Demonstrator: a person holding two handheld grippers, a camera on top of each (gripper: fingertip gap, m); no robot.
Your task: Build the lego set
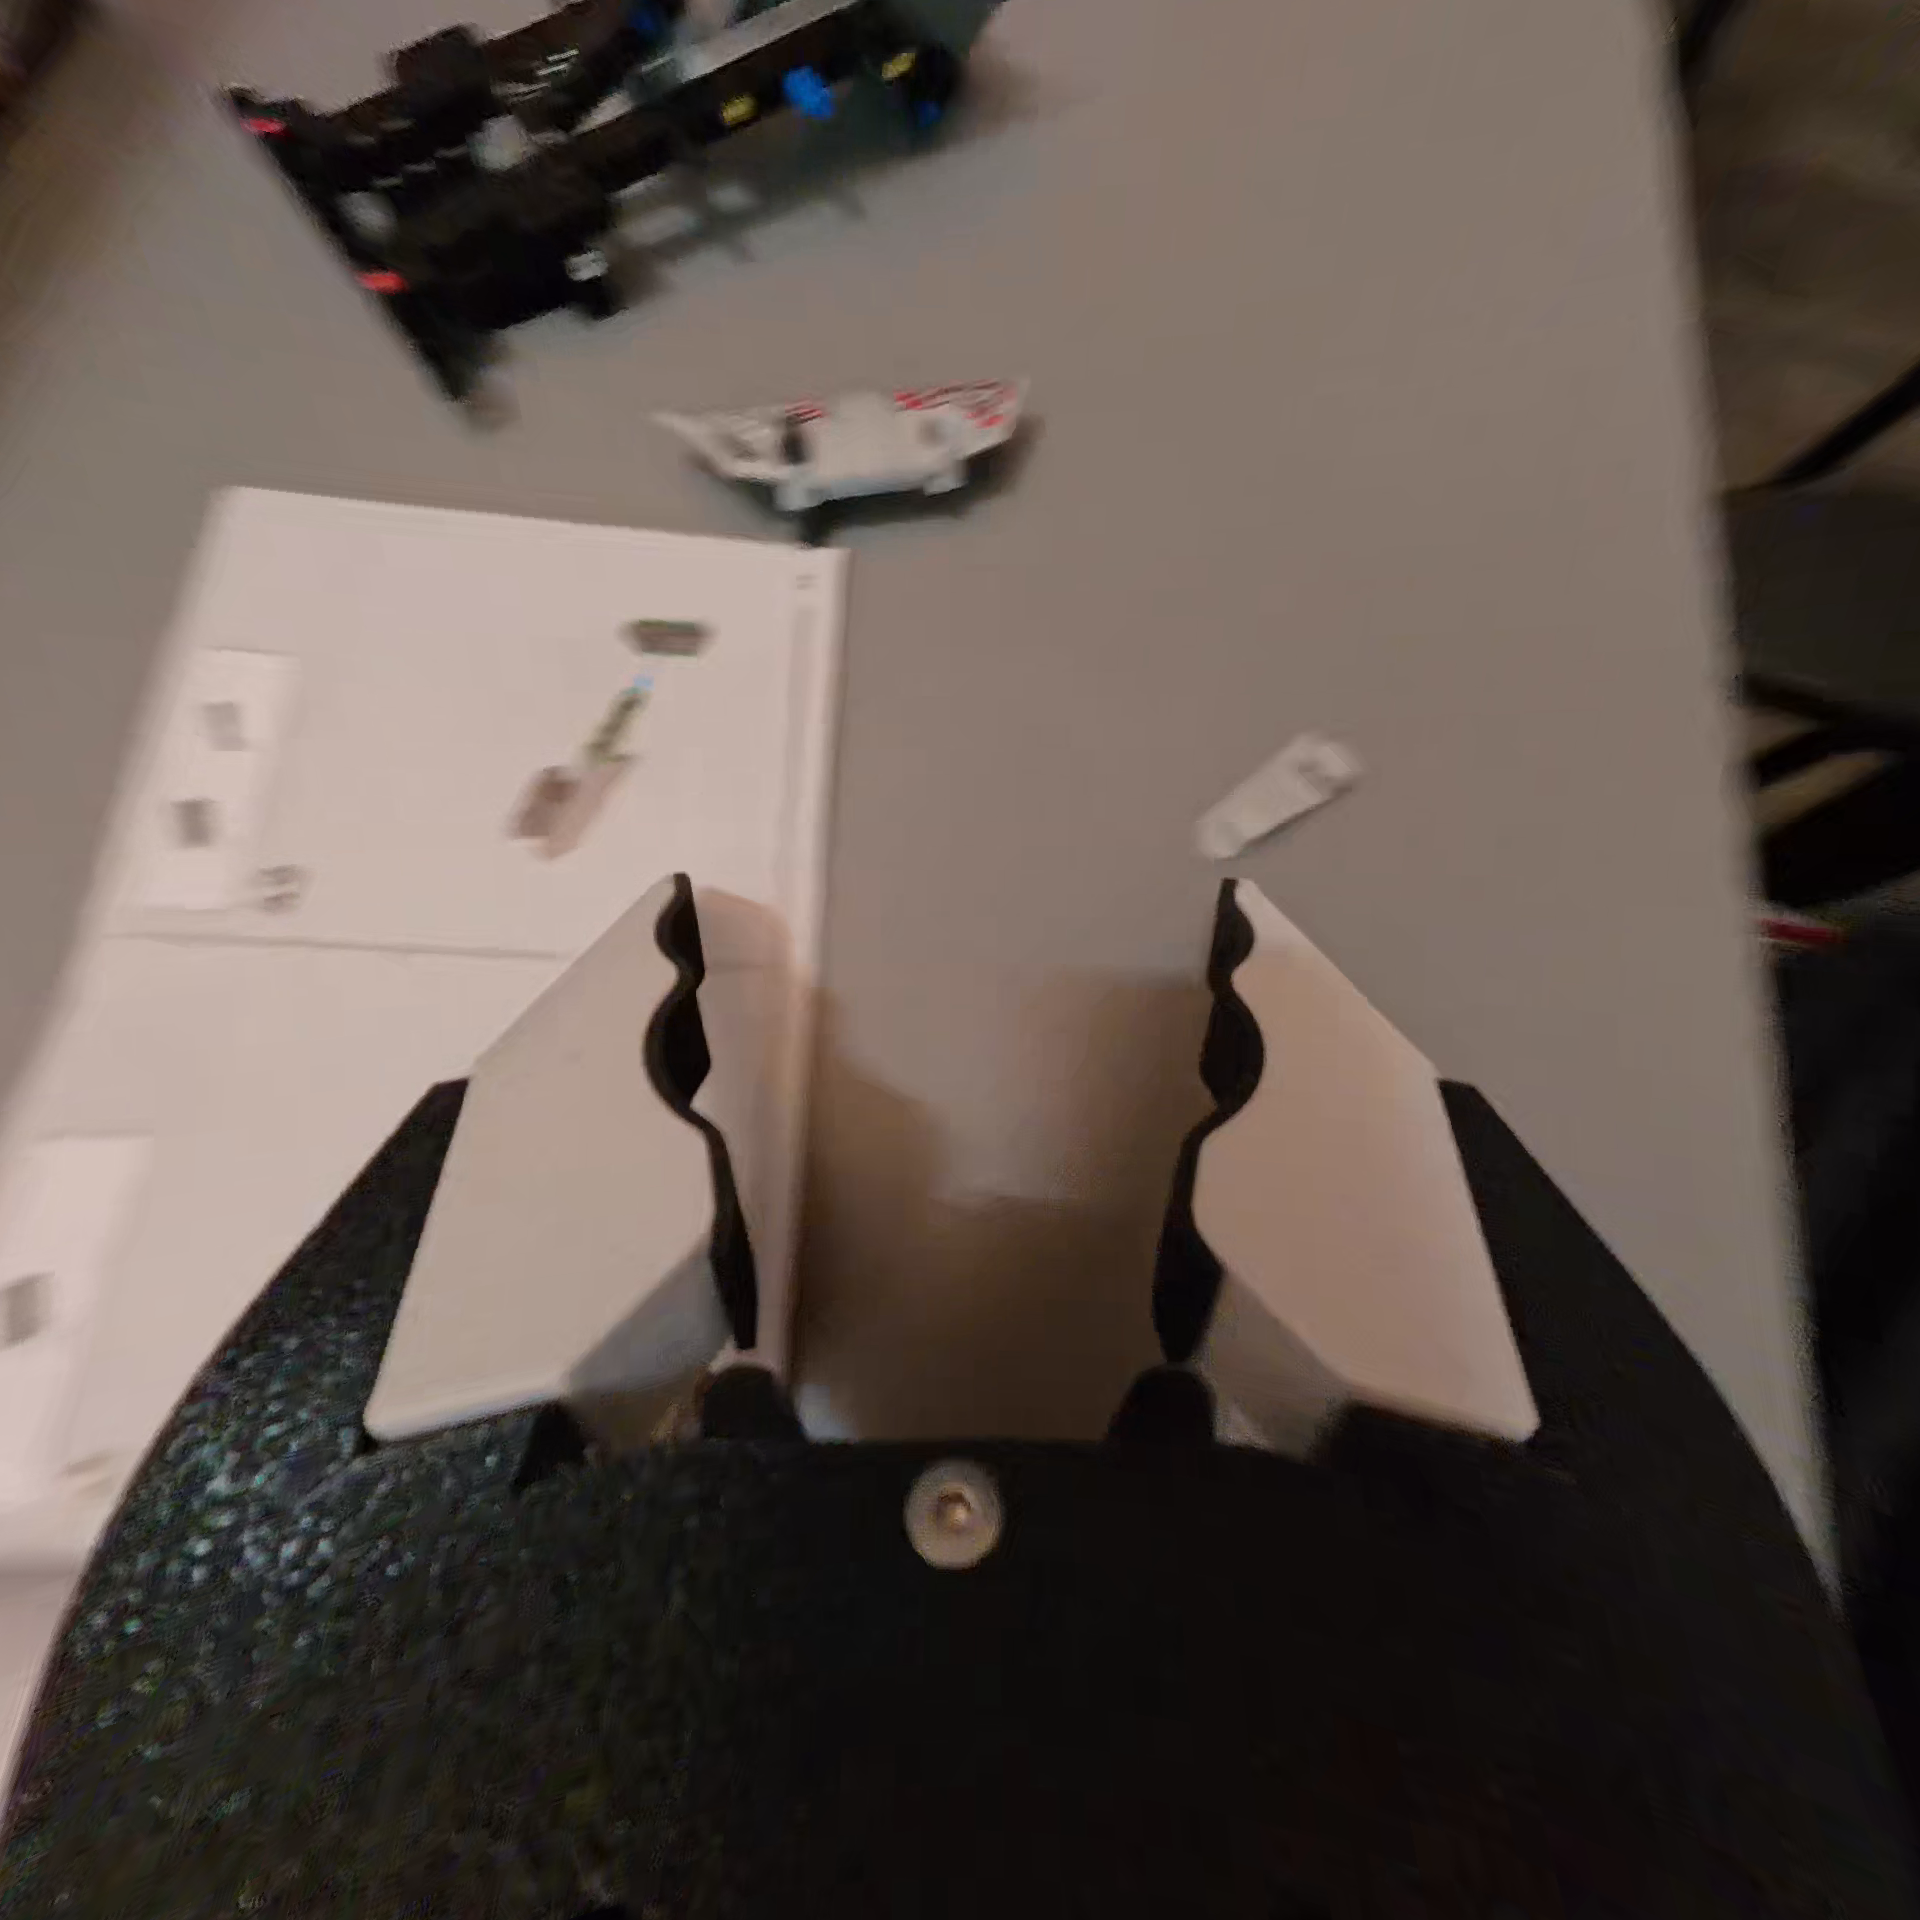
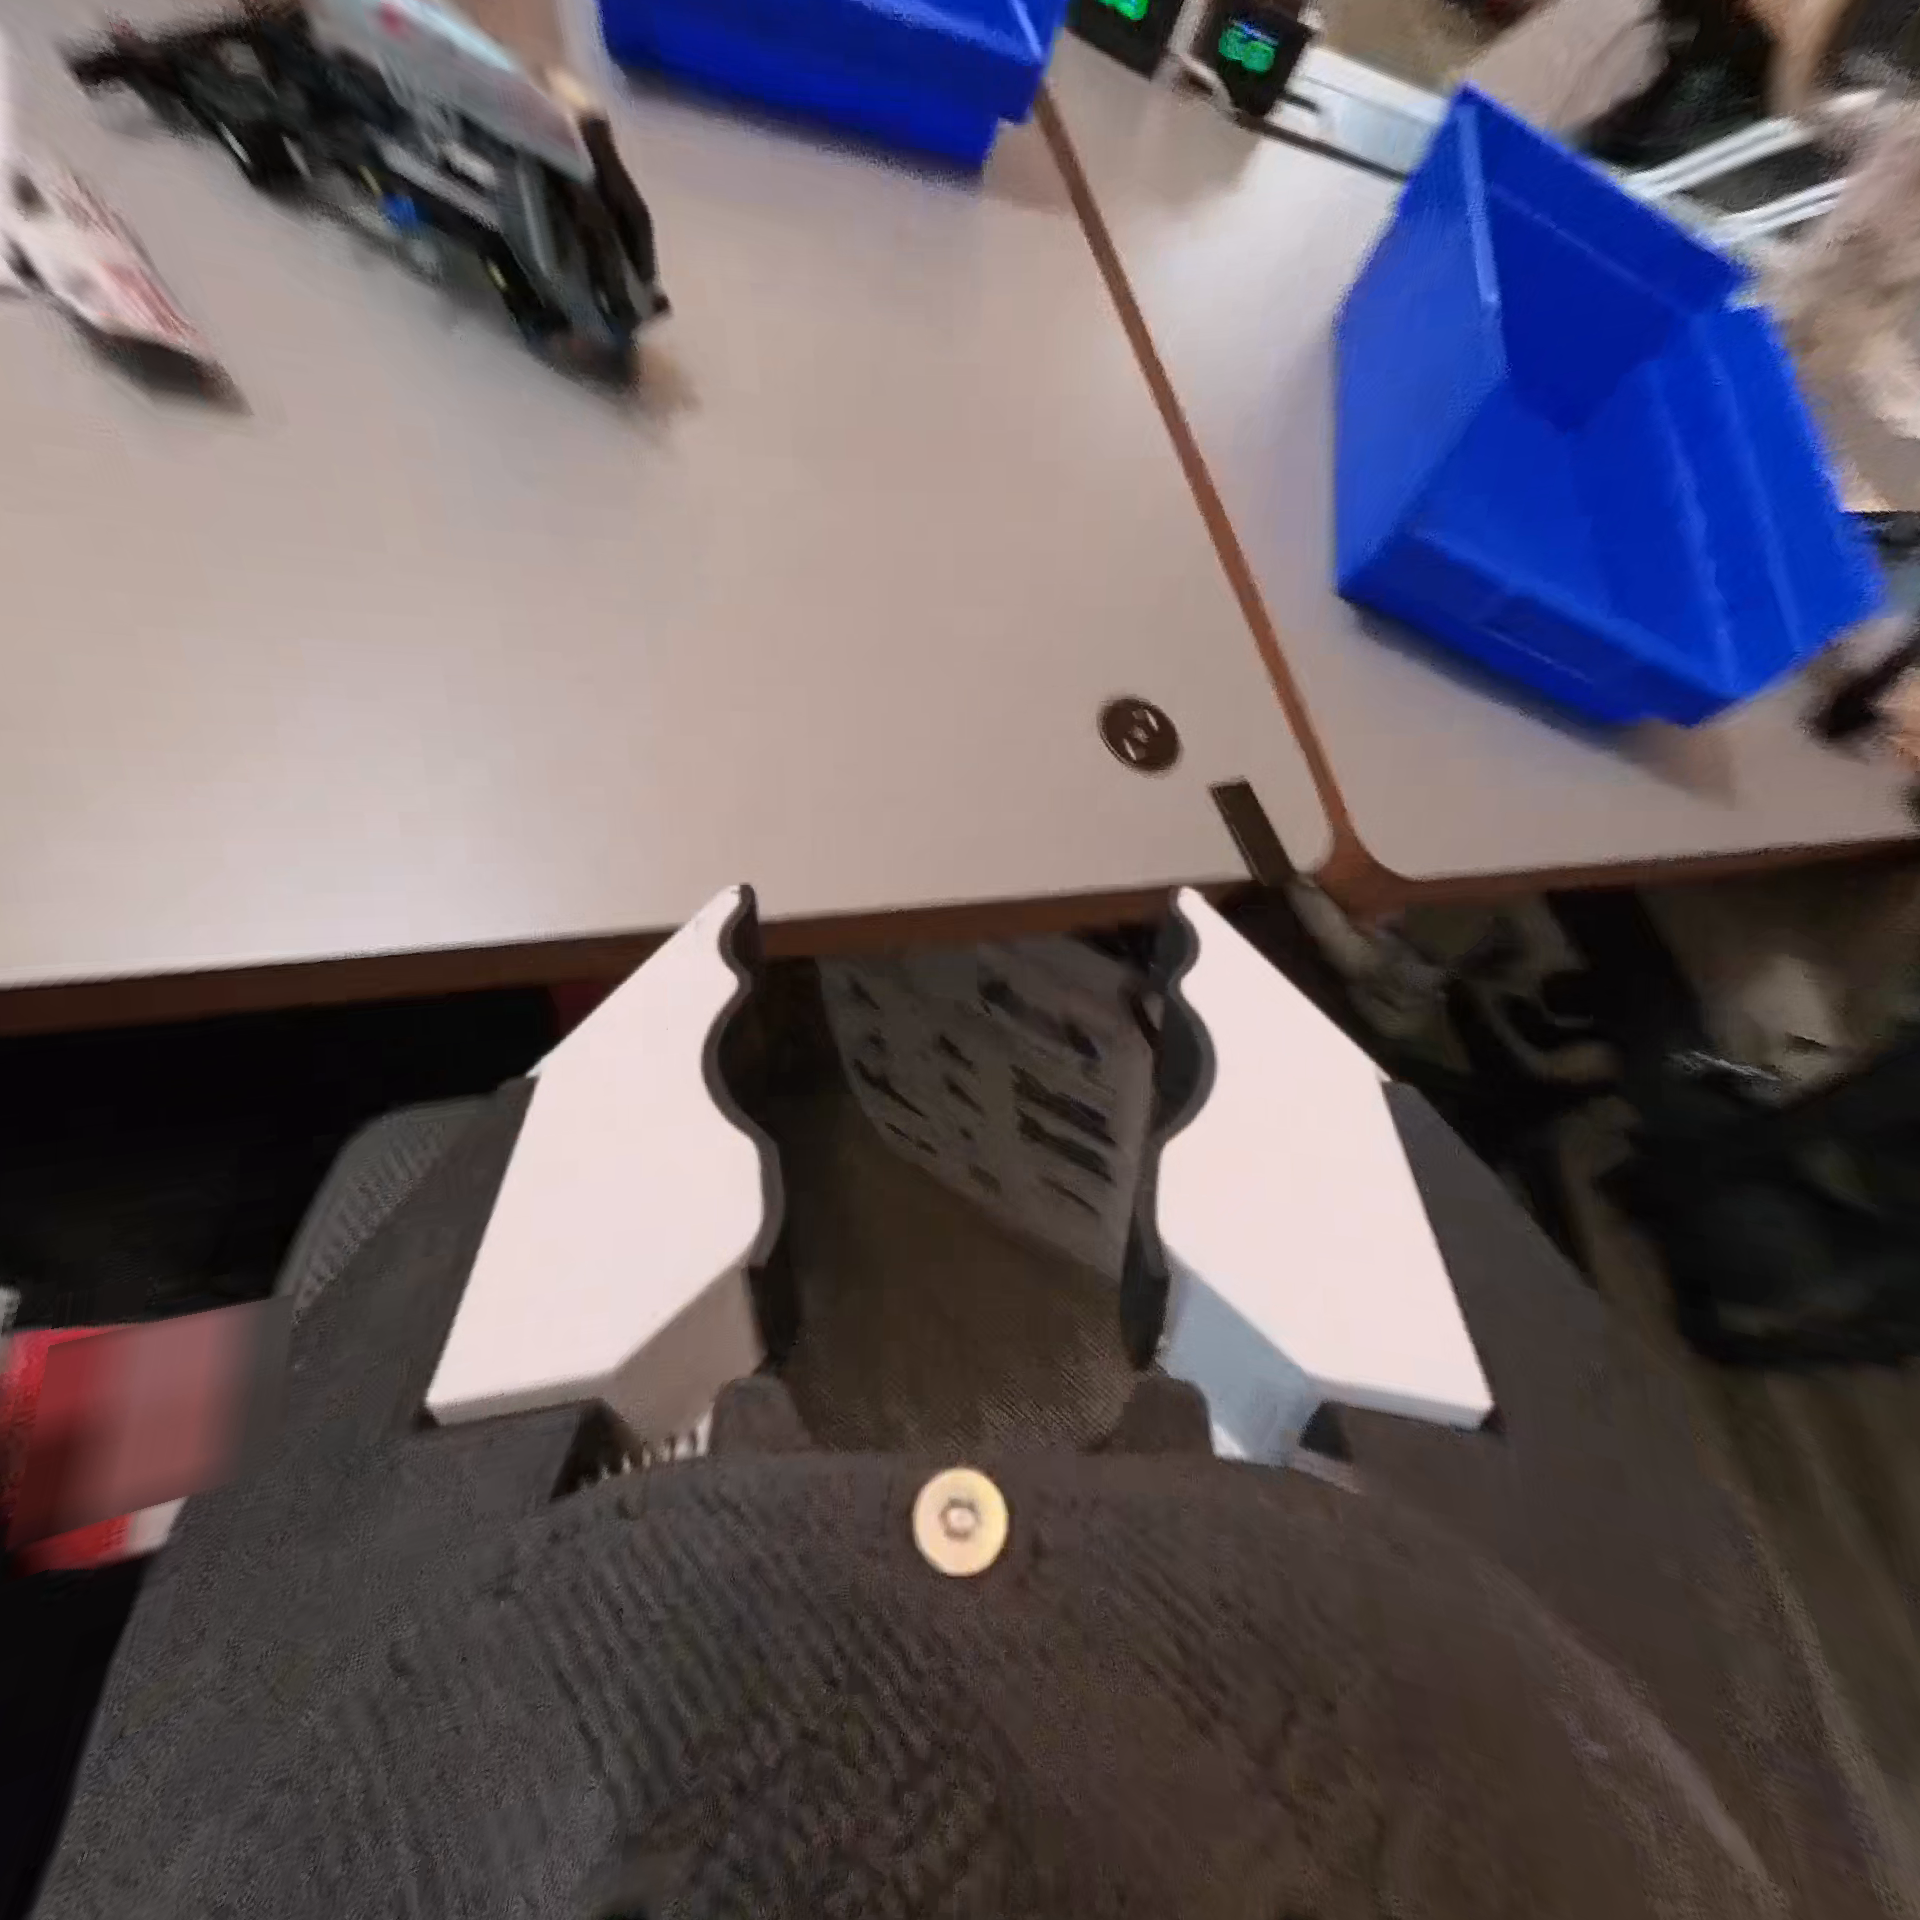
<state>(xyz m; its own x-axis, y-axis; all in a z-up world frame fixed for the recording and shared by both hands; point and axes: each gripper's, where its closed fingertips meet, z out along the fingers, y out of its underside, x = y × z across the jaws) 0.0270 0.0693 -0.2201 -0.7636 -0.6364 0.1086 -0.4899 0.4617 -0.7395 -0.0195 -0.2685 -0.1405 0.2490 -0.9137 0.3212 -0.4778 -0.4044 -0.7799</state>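
A black lego chassis (image 1: 499,197) lies at the far left of the grey table; it also shows in the right wrist view (image 2: 436,177). A white winged sub-assembly with red markings (image 1: 852,442) lies in front of it. A small light-grey piece (image 1: 1278,795) lies just beyond my left gripper's right finger. The open instruction booklet (image 1: 447,790) lies at the left. My left gripper (image 1: 956,883) is open and empty above the table, beside the booklet's edge. My right gripper (image 2: 961,894) is open and empty, held off the table's near edge over the floor.
Two blue bins stand on the tables, one at the right (image 2: 1590,436) and one at the back (image 2: 842,62). A seam (image 2: 1174,416) runs between two tables. A round black fitting (image 2: 1140,735) sits near the table corner. The table's right edge (image 1: 1714,623) drops to dark floor.
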